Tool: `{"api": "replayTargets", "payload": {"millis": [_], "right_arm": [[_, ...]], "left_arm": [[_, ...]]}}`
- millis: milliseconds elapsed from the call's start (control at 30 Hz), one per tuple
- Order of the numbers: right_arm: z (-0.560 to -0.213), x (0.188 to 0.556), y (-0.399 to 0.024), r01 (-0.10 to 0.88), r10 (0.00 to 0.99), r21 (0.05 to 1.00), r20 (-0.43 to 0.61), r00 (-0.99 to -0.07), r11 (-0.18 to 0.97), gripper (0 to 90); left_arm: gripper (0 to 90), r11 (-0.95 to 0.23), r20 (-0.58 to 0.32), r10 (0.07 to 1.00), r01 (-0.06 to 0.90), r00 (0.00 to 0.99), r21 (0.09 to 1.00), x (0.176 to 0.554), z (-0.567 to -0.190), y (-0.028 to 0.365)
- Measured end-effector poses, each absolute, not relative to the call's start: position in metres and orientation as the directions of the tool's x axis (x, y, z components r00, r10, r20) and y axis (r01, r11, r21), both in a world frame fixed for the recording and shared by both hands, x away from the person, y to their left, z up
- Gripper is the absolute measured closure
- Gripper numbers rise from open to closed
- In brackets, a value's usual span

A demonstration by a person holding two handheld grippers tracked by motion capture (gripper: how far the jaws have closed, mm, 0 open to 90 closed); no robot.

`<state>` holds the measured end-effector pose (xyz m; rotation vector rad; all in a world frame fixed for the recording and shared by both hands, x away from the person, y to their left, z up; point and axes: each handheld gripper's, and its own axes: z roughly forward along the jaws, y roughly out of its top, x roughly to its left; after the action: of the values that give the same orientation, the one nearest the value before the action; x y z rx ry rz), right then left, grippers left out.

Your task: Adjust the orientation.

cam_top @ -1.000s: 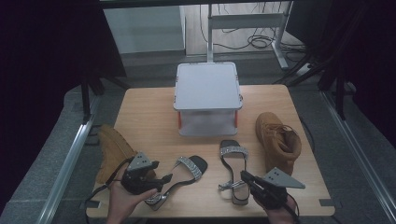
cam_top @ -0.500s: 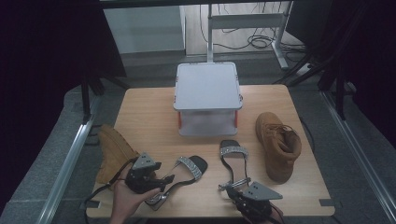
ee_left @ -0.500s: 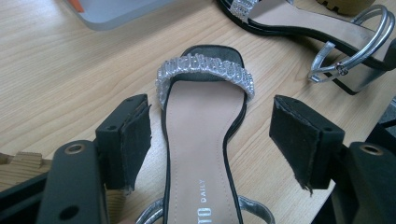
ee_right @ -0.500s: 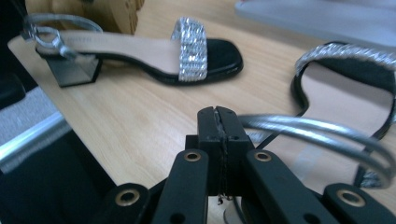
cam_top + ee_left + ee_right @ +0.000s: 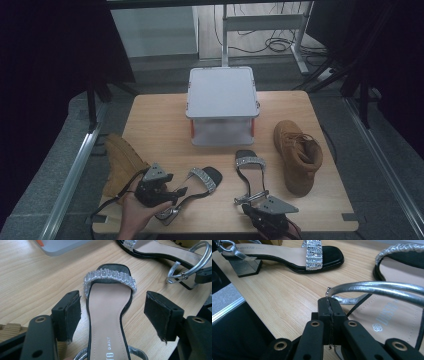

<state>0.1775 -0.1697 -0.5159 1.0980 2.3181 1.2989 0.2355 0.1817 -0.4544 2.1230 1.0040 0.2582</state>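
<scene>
Silver ankle strap point(image 5: 372, 287) of right sandal point(image 5: 250, 175) pinched between closed right gripper point(image 5: 329, 305) jaws. Left gripper point(image 5: 113, 312) jaws apart, straddling left sandal point(image 5: 107, 315), pads not touching.

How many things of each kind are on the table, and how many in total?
Black sandals with sparkly straps: 2, left sandal and right sandal
Tan boots: 2, left boot and right boot
Lidded plastic boxes: 1, box
Total: 5

wooden table point(image 5: 160, 125), grey floor point(image 5: 60, 150), dark curtains point(image 5: 50, 45)
</scene>
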Motion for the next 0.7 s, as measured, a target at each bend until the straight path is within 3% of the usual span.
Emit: {"api": "replayTargets", "payload": {"millis": [700], "right_arm": [[-0.516,0.175,-0.212,0.514,0.784,0.819,0.136,-0.606,0.256,89.5]], "left_arm": [[30.1,-0.412,-0.128,0.733,0.585,0.669,0.698,0.238,-0.458,0.183]]}}
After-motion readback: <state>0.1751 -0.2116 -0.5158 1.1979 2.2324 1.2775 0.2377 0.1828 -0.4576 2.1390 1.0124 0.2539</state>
